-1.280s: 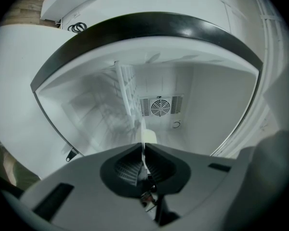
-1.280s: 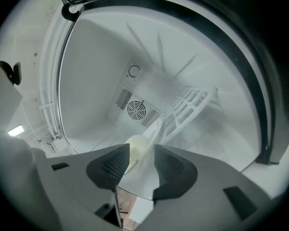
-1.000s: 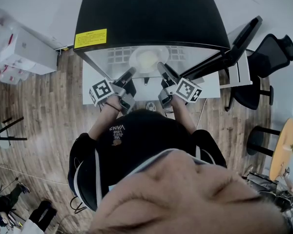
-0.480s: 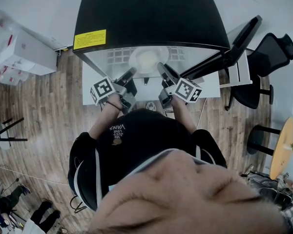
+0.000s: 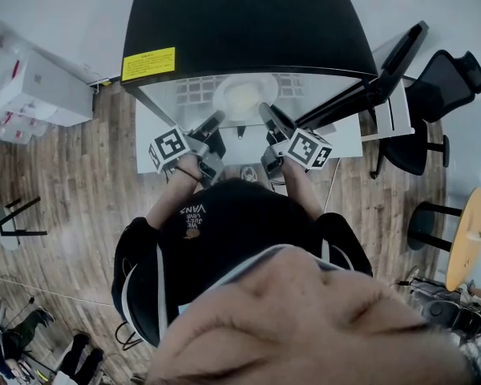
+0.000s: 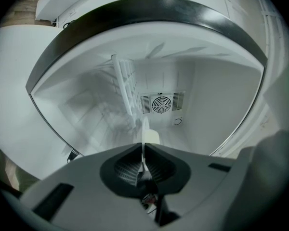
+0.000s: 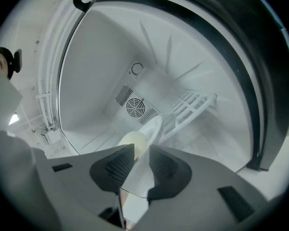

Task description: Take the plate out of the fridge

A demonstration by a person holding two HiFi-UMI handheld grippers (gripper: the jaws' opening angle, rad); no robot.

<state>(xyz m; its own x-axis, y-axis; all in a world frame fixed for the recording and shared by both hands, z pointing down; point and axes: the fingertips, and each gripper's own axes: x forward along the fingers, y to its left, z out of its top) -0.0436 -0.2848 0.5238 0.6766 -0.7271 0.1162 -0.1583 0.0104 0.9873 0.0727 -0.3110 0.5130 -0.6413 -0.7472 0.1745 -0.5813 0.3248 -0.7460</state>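
Observation:
A white plate with a pale yellow round food on it sits inside the open fridge. My left gripper grips the plate's near left rim. My right gripper is at its near right rim. In the left gripper view the gripper is shut on the plate, seen edge-on. In the right gripper view the plate slants between the jaws of the gripper. Those jaws have just been closing and now pinch its rim, and the food shows just beyond them.
The fridge's black door stands open to the right. A fan vent and a white wire rack are at the back of the white cavity. A black office chair, a round wooden table and white boxes stand around.

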